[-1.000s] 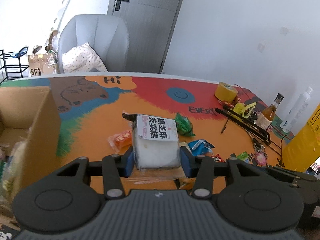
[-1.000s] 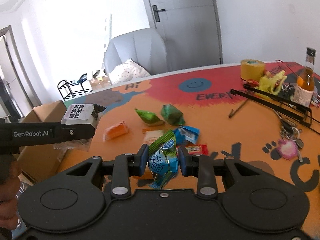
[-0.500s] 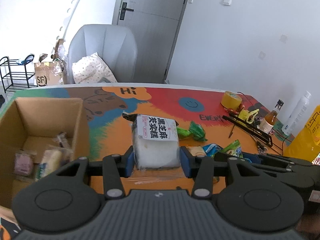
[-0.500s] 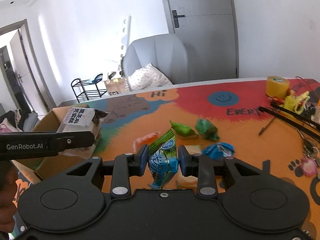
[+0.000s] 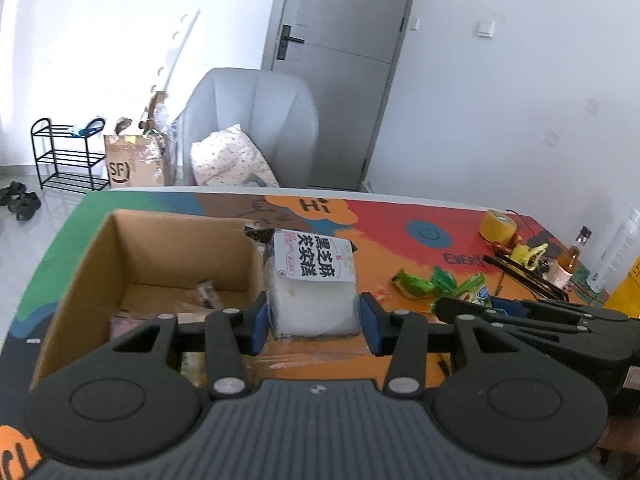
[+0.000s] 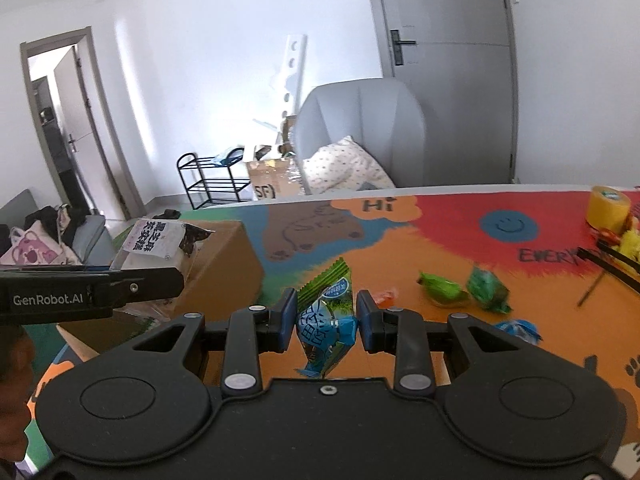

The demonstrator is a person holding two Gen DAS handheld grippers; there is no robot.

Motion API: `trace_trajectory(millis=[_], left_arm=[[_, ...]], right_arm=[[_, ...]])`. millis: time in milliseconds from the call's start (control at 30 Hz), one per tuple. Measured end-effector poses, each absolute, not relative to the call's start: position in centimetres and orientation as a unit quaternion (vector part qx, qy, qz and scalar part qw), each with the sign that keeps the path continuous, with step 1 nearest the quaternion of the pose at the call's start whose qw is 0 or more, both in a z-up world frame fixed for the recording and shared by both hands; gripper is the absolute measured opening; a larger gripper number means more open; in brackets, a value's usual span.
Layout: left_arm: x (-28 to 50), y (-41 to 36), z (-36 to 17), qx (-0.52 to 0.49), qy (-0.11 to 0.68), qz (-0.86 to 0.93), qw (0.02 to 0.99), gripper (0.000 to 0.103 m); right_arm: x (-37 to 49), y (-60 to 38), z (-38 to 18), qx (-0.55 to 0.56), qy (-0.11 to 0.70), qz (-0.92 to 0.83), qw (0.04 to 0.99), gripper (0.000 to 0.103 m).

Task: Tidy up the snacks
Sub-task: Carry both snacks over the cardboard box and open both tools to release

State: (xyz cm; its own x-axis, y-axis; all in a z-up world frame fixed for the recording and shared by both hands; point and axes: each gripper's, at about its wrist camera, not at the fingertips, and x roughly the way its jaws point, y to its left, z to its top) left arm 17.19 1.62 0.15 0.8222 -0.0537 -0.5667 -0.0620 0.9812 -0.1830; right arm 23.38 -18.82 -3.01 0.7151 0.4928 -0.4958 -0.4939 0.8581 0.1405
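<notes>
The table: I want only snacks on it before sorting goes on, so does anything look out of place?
Yes. At the table's far right sit non-snack items: a yellow tape roll, a small amber bottle and a white bottle. Loose green packets lie scattered on the orange area, not yet in the cardboard box.

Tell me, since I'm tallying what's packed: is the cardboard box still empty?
No. In the left wrist view the cardboard box already holds several wrapped snacks on its floor.
</notes>
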Motion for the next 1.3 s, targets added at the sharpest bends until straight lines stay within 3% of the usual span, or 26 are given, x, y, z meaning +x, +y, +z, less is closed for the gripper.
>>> trace_trajectory(millis=[800,900,967,1067,1300], left_arm=[[15.3,9.3,-0.8,-0.111,0.324,0.085,0.936,0.046],[14.8,9.6,-0.6,-0.097,0.317,0.106,0.937,0.052],[14.4,9.7,-0.4,-0.097,0.316,0.104,0.938,0.064],[13.9,9.8,-0.1,-0.092,0.307,0.113,0.941,0.075],[12.9,10.9,-0.3,-0.105,0.307,0.128,0.937,0.081]], right_arm=[[23.2,-10.2,-1.8,-0.030,0.256,0.344,0.903,0.030],[23.0,-9.3,-1.6,-0.033,0.254,0.355,0.899,0.030],[23.1,-8.9,-1.5,-0.031,0.255,0.360,0.897,0.030],[23.3,-8.4,-1.6,-0.023,0.261,0.369,0.891,0.030],[24.0,-6.9,-1.2,-0.004,0.275,0.396,0.876,0.033]])
